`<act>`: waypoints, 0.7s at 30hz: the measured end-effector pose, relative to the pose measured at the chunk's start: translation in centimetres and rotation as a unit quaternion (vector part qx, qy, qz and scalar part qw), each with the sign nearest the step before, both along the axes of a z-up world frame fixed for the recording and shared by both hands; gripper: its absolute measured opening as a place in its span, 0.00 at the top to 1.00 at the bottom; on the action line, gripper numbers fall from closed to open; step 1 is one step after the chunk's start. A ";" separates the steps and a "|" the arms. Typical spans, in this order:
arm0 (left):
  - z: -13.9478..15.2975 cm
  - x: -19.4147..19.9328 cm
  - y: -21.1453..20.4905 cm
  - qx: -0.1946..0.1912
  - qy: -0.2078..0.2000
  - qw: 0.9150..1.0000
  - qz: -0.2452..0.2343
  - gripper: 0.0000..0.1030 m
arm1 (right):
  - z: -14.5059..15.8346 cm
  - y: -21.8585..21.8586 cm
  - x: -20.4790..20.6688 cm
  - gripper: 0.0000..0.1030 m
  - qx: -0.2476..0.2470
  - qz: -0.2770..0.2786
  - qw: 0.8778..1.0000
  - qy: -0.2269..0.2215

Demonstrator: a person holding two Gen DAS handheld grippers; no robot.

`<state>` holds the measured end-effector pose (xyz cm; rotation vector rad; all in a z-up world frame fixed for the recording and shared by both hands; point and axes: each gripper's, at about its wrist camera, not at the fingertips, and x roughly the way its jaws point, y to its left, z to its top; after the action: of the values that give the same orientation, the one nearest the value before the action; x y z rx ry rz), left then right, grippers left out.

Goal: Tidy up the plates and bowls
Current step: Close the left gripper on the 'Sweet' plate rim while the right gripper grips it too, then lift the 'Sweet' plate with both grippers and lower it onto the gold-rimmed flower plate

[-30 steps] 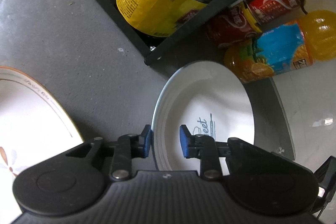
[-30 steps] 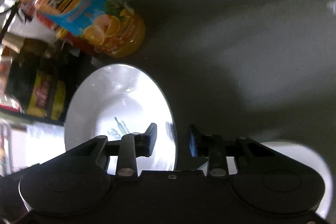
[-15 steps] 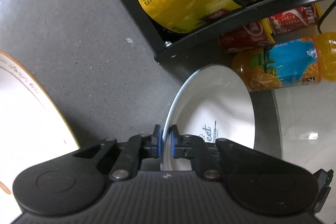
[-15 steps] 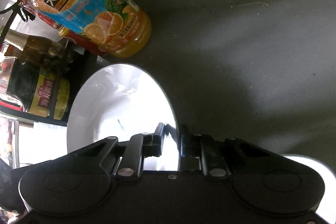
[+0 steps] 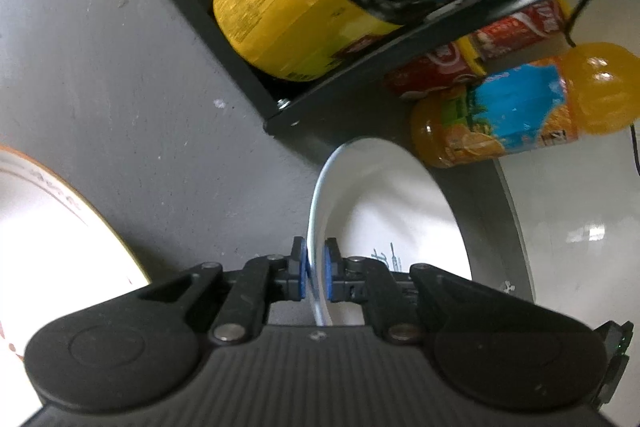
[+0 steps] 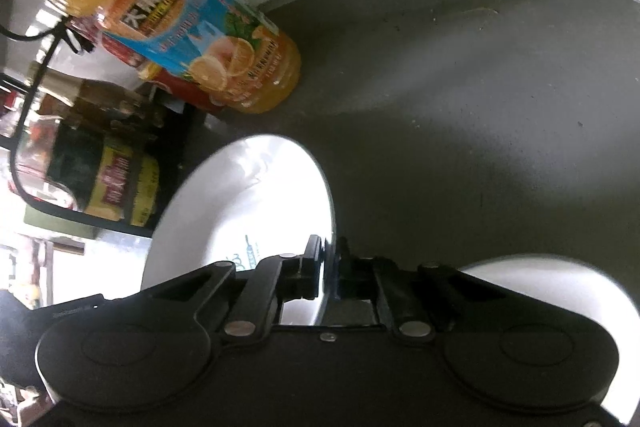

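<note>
Left gripper (image 5: 315, 275): jaws clenched on the near rim of the white ceramic plate with blue lettering (image 5: 394, 211), steadying one side.
Right gripper (image 6: 329, 269): jaws grasping the opposite rim, probably sharing the load.
Plate: glossy, shallow, over the grey stone worktop (image 5: 120, 99).
Beyond: round orange juice bottle with blue label (image 5: 520, 111), just beside.

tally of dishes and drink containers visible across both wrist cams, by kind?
White bowl, gripped by both: 1
Orange-rimmed plate: 1
White dish beside right gripper: 1
Orange juice bottle: 1
Red cans: 2
Yellow-label jug: 1
Total: 7
</note>
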<state>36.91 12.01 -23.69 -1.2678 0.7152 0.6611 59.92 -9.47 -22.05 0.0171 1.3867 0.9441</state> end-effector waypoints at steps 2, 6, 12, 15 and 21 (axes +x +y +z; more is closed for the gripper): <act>0.1 -0.2 0.1 -0.006 -0.004 1.000 -0.002 0.93 | 0.6 -0.4 -0.2 0.94 0.004 -0.001 1.000 -0.001; 0.3 -0.5 0.1 -0.003 -0.005 1.000 -0.009 0.93 | 1.2 -1.0 -0.8 0.94 0.007 -0.005 1.000 -0.006; 1.0 -1.4 0.0 -0.007 -0.014 1.000 -0.023 0.93 | 2.1 -1.4 -2.3 0.94 0.012 -0.026 0.999 -0.014; 1.5 -2.1 0.1 -0.007 -0.018 0.999 -0.034 0.93 | 3.1 -1.8 -3.2 0.94 0.018 -0.035 0.999 -0.018; 2.9 -3.4 0.4 -0.006 -0.021 0.998 -0.056 0.93 | 5.0 -2.7 -5.5 0.94 0.024 -0.053 0.998 -0.029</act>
<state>33.53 12.39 -20.78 -1.2399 0.7506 0.5366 54.46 -12.17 -17.00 0.0976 1.2972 0.8830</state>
